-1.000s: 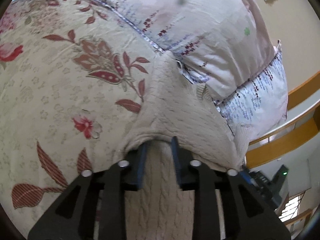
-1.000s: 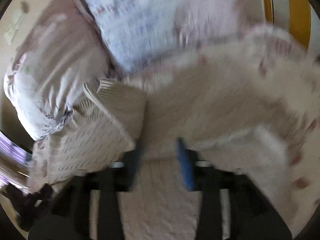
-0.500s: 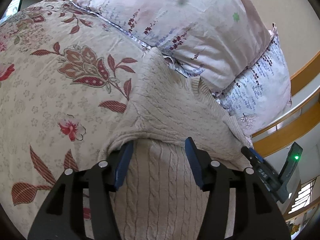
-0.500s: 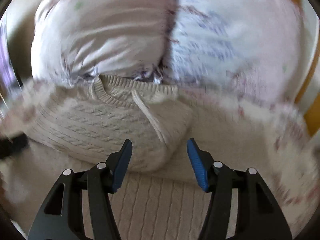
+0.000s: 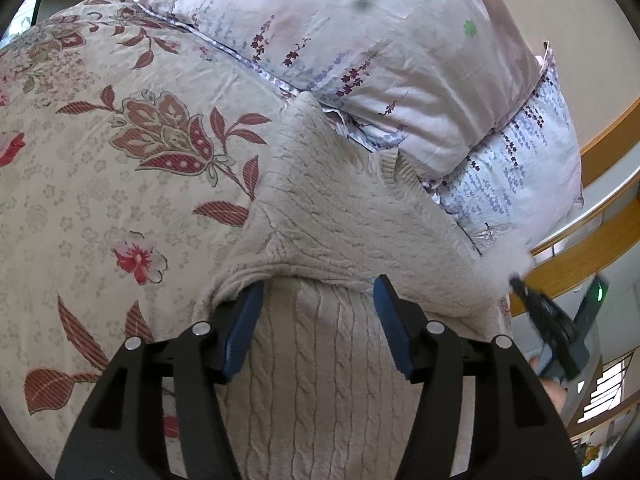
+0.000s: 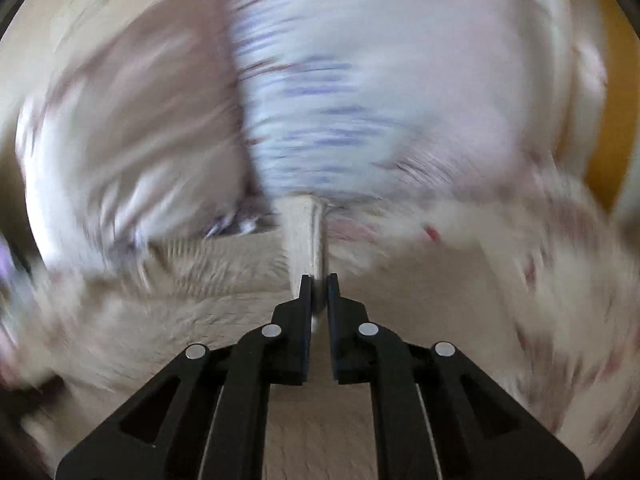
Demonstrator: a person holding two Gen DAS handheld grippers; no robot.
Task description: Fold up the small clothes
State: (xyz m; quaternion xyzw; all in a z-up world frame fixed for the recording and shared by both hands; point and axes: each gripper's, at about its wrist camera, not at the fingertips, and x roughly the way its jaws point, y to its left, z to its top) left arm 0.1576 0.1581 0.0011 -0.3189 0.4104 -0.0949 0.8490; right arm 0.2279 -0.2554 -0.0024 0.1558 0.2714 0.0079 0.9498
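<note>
Lying on a floral bedspread (image 5: 120, 184), a cream cable-knit sweater (image 5: 344, 216) fills the near middle of the left wrist view, its far corner touching a pink pillow (image 5: 380, 40) and a lilac-print pillow (image 5: 516, 176) at far right. The left gripper (image 5: 318, 300) stands with its blue pads (image 5: 244, 328) apart, having just been opening; sweater fabric lies between them, but neither pad presses it. A folded layer of knit crosses just beyond the tips. At the right edge the right gripper (image 5: 552, 328) shows, blurred, by a wooden bed rail (image 5: 592, 256).

The right wrist view is heavily smeared. Its own claw (image 6: 319, 280) has just closed, clamped on a narrow upright fold of the cream knit (image 6: 304, 236). Beyond it, both pillows blur together.
</note>
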